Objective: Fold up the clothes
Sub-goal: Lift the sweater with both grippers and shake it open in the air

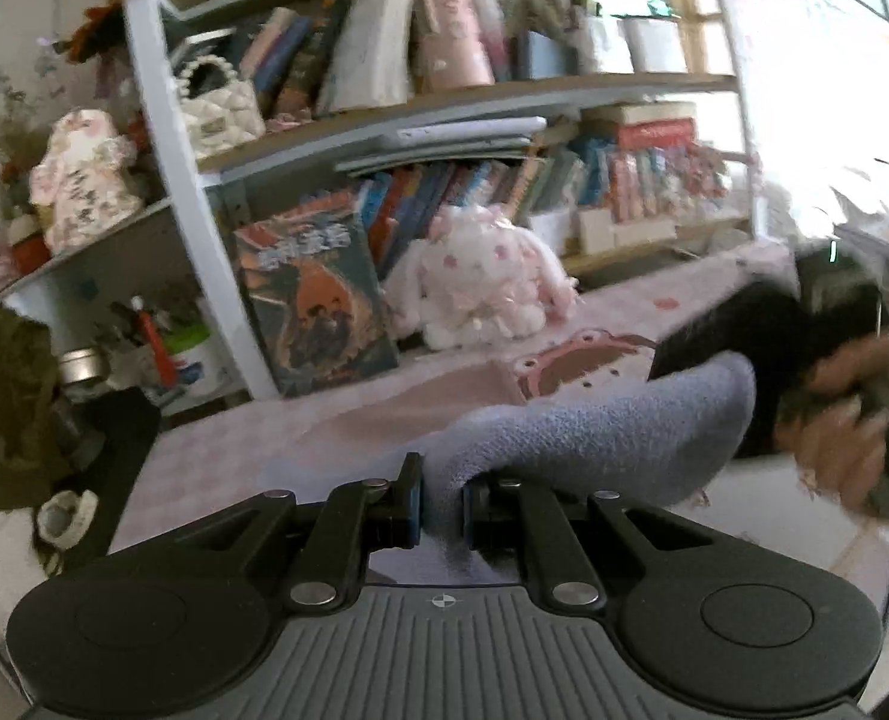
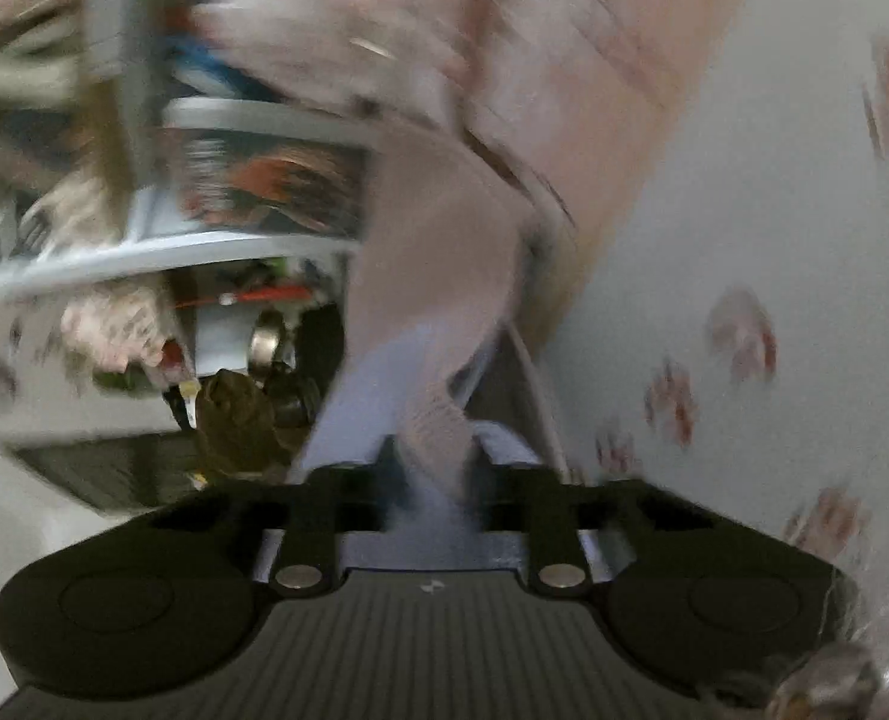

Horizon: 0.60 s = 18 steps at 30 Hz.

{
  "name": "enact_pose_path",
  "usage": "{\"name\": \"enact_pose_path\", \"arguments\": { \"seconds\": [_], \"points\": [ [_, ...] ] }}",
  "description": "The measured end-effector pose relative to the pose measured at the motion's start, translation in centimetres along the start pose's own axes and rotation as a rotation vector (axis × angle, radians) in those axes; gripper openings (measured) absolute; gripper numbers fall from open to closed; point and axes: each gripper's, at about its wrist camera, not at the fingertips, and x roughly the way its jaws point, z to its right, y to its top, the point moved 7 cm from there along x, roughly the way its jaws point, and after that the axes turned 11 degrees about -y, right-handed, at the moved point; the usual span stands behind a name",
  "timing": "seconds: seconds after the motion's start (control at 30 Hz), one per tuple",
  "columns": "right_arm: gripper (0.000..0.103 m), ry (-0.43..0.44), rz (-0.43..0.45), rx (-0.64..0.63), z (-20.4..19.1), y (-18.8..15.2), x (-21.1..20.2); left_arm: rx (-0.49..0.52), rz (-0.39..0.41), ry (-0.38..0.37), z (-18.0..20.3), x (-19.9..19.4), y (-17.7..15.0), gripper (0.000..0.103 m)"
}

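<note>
1. Left gripper (image 1: 441, 507) is clamped tight on one end of a grey-blue fleecy garment (image 1: 612, 426); its blue-edged pads pinch the cloth just above the gripper body.
2. Right gripper (image 2: 435, 474) is closed on a strip of the same cloth, seen from its own camera as a pale band running up between the fingers; that view is badly blurred. From the left wrist view, the right gripper (image 1: 834, 312) sits at the far right, wrapped by the person's hand (image 1: 840, 420).
3. Open room: the pink-patterned table (image 1: 336, 420) lies bare between the garment and the shelves, and a paler stretch shows at lower right. A dark edge bounds it on the left.
4. The garment hangs above the table, held between both grippers. Its long axis runs from the left gripper up and rightward to the right one, arching as a rolled hump.
5. Behind it, a bookshelf (image 1: 162, 138) crowded with books blocks the far side. A white-and-pink plush toy (image 1: 480, 282) and a large upright book (image 1: 315, 300) stand at the table's back edge, and a pink patterned box (image 1: 570, 369) sits just behind the garment.
</note>
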Motion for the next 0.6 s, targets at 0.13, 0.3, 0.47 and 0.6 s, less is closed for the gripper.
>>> {"name": "enact_pose_path", "arguments": {
  "seconds": [0.13,0.3,0.47,0.6],
  "points": [
    [0.01,0.128,0.165,-0.034,-2.7,2.6,-5.1,0.024,0.106,-0.141,2.0,-0.9,2.9,0.011],
    [0.01,0.353,0.43,-0.11,-9.5,6.0,-15.9,0.025,0.352,-0.396,4.9,-3.5,9.4,0.011],
    [0.01,0.487,0.602,-0.448,-22.0,5.7,-25.0,-0.122,0.577,-0.653,3.2,-6.9,13.8,0.011],
    [0.01,0.411,0.593,-0.704,-29.5,3.8,-24.4,-0.41,0.529,-0.776,-1.3,-4.9,11.8,0.013]
  ]
}}
